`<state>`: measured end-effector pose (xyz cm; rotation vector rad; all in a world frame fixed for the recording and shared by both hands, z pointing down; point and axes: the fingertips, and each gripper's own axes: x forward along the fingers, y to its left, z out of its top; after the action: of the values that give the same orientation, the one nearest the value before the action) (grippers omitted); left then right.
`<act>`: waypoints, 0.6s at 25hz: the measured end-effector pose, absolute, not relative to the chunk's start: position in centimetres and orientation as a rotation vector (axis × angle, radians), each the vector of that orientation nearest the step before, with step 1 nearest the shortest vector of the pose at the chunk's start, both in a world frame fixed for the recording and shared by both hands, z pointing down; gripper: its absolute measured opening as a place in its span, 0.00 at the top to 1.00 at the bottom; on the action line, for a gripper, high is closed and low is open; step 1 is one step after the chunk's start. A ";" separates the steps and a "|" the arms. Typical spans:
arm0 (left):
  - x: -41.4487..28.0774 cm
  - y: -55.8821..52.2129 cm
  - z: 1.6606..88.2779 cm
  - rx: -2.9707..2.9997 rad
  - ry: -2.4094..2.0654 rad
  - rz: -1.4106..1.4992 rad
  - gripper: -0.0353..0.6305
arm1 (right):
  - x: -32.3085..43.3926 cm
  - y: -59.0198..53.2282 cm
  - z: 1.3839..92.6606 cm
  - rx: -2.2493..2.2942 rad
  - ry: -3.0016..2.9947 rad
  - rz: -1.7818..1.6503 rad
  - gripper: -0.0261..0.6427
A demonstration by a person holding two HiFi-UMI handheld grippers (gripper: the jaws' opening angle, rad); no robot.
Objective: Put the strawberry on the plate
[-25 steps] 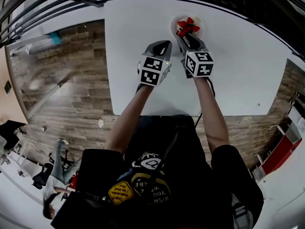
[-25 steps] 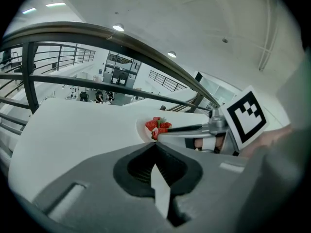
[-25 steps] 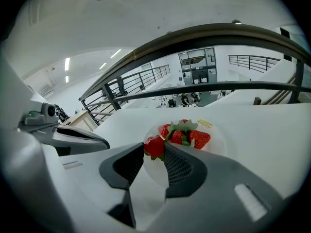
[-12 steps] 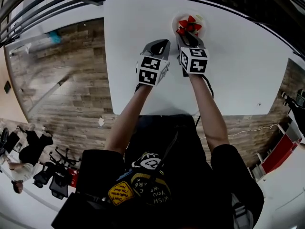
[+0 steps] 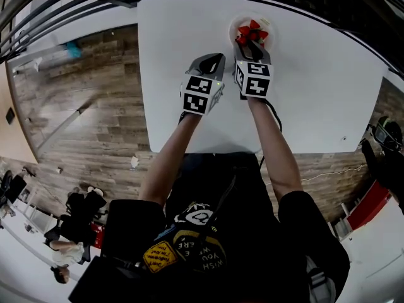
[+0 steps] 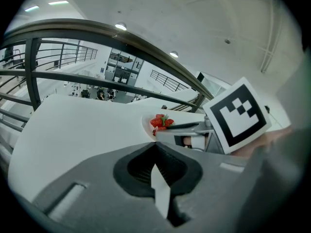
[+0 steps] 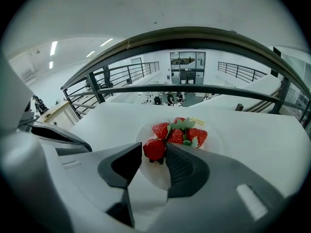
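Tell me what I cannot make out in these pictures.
- Head view: the right gripper, jaws opening round a strawberry, covers the plate's near edge.
- Right gripper view: the jaws hide whether that strawberry rests on the plate; label print too small.
- Left gripper view: strawberries too small to count.

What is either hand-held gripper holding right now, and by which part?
The left hand-held gripper is shut, empty. The right hand-held gripper has a strawberry between its opening jaws, by its sides, over the plate; grip looks released.
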<state>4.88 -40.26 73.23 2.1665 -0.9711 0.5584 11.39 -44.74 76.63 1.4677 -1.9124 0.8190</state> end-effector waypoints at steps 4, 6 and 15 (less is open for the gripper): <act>4.8 -40.2 73.5 2.159 -0.968 0.557 0.95 | 11.6 -44.4 76.4 1.486 -1.924 0.817 0.72; 4.8 -40.2 73.3 2.160 -0.969 0.554 0.95 | 11.9 -44.3 76.1 1.493 -1.927 0.814 0.72; 4.7 -40.0 71.8 2.192 -0.986 0.547 0.95 | 12.9 -43.0 74.5 1.534 -1.937 0.801 0.80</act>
<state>4.74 -39.96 71.76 2.1920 -0.9862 0.5467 12.87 -43.04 74.52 1.5335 -1.9371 0.8012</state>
